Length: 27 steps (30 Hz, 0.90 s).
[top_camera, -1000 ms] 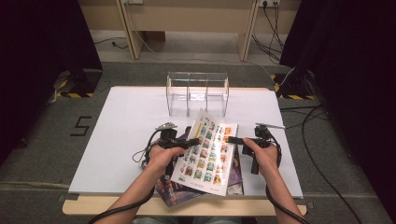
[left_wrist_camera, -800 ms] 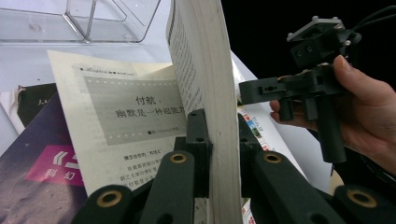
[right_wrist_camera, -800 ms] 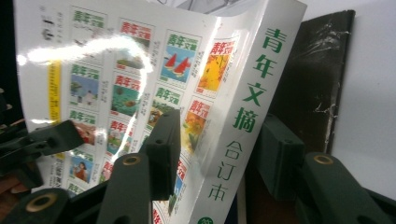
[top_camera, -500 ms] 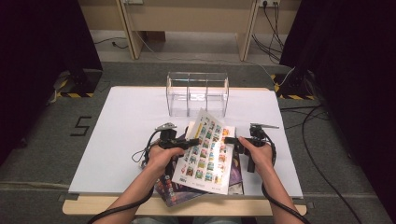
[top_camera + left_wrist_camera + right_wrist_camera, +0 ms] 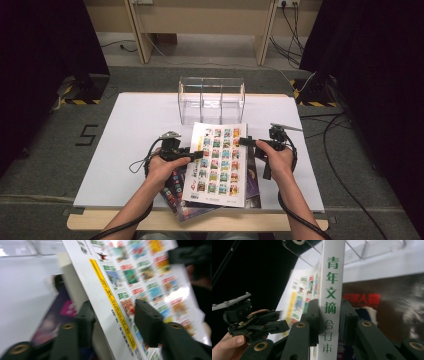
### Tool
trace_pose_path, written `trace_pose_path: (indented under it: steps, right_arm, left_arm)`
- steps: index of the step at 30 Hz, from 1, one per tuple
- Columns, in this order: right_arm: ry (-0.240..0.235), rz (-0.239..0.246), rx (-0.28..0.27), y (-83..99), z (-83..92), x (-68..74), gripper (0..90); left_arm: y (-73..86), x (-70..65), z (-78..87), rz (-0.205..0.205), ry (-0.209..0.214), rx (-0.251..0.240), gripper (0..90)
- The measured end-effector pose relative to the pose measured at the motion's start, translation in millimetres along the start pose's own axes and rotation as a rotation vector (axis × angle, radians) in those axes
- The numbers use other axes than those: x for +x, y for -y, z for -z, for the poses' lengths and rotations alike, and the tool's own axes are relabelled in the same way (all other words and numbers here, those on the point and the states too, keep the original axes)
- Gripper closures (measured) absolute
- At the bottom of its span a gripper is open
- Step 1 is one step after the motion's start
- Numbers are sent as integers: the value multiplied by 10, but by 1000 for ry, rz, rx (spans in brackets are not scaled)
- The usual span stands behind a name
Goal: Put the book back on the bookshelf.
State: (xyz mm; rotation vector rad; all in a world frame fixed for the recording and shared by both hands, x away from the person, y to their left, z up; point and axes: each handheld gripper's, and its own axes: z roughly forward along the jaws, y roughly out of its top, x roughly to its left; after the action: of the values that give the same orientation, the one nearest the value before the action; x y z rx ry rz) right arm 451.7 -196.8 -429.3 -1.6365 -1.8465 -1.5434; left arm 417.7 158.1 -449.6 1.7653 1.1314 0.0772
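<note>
Right tongs (image 5: 329, 315) on book (image 5: 217, 160) spine, left tongs (image 5: 112, 320) astride its edge.

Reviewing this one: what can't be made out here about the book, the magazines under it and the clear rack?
- Book cover print: too small in the high view, motion-blurred in the left gripper view.
- Magazines: covered by the book in the high view; how many cannot be told.
- Rack: cut off by the top edge in both gripper views; contents unclear.
- Left gripper: jaws just opened; any pad contact with the book is blurred.

White table (image 5: 125, 150), clear plastic organizer (image 5: 212, 100) at its far edge, dark magazines (image 5: 180, 200) at near edge
</note>
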Motion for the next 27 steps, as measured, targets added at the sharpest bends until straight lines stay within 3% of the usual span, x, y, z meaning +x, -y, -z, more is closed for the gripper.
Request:
trace_pose_path:
  steps: [2,8,14,23,27]
  right_arm:
    - [11,46,-6,-27,14,139,740]
    - [38,116,-38,-58,73,410,742]
    - [47,196,-127,-119,274,712,743]
    - [62,321,-266,-246,472,1140,743]
    - [63,343,-311,-333,505,1276,743]
  left_arm:
    - [22,44,147,-6,-13,-26,390]
    - [187,148,525,-59,-65,-56,316]
    - [415,249,810,-54,-113,-122,292]
    - [555,308,893,-68,-143,-136,293]
    - [590,338,896,-63,-154,-136,293]
